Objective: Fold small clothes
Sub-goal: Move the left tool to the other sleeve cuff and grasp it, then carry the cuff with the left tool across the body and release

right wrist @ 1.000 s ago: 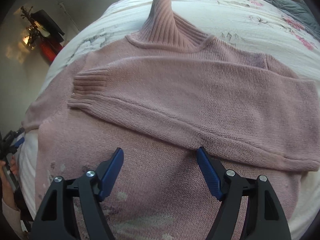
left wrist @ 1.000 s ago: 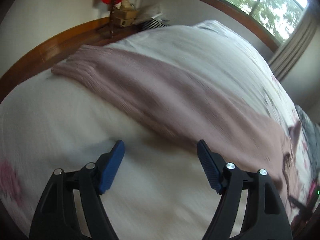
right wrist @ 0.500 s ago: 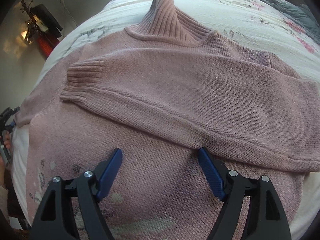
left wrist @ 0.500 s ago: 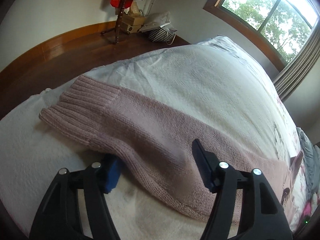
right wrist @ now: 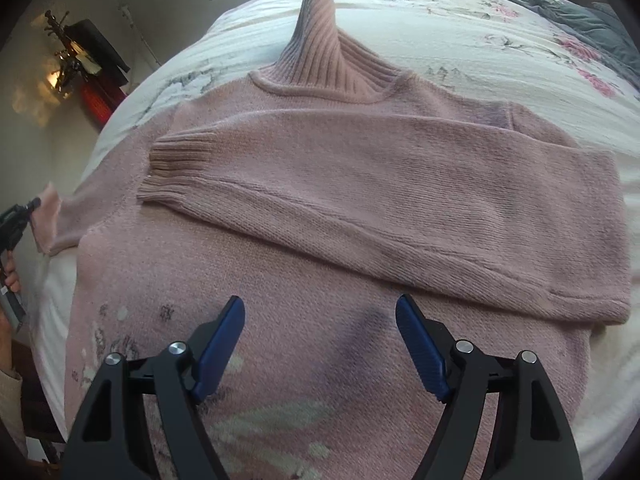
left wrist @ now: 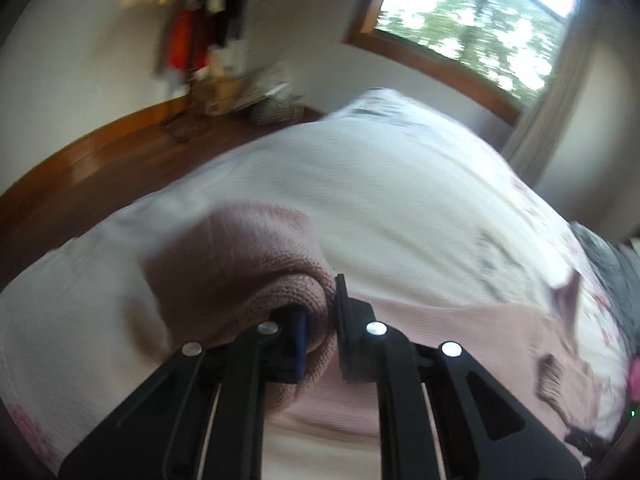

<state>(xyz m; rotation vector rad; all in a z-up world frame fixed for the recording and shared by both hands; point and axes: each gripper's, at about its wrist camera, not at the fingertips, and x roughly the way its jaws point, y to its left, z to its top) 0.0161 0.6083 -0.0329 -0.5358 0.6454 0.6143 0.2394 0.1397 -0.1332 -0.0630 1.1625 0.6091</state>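
A pink knit turtleneck sweater [right wrist: 360, 184] lies flat on the bed, collar pointing away, one sleeve folded across its chest. My right gripper [right wrist: 320, 320] hovers open over the lower front with nothing between its fingers. The other sleeve [right wrist: 52, 220] stretches off to the left, where my left gripper [right wrist: 24, 210] holds its cuff. In the left wrist view my left gripper [left wrist: 320, 316] is shut on the bunched sleeve cuff [left wrist: 256, 264], raised a little off the white bedspread [left wrist: 400, 200]. The sweater body [left wrist: 480, 336] trails to the right.
The bed fills both views, with a floral cover [right wrist: 520, 40] and a grey blanket [right wrist: 580, 20] at the far right. Beyond the bed are a wooden floor [left wrist: 100, 168], a coat stand with clothes [left wrist: 192, 40] and a window [left wrist: 480, 20]. A person's hand [right wrist: 10, 276] shows at the left edge.
My left gripper has closed on the sleeve cuff and lifted it, bunching the knit. The right gripper has drifted slightly, staying open over the sweater front.
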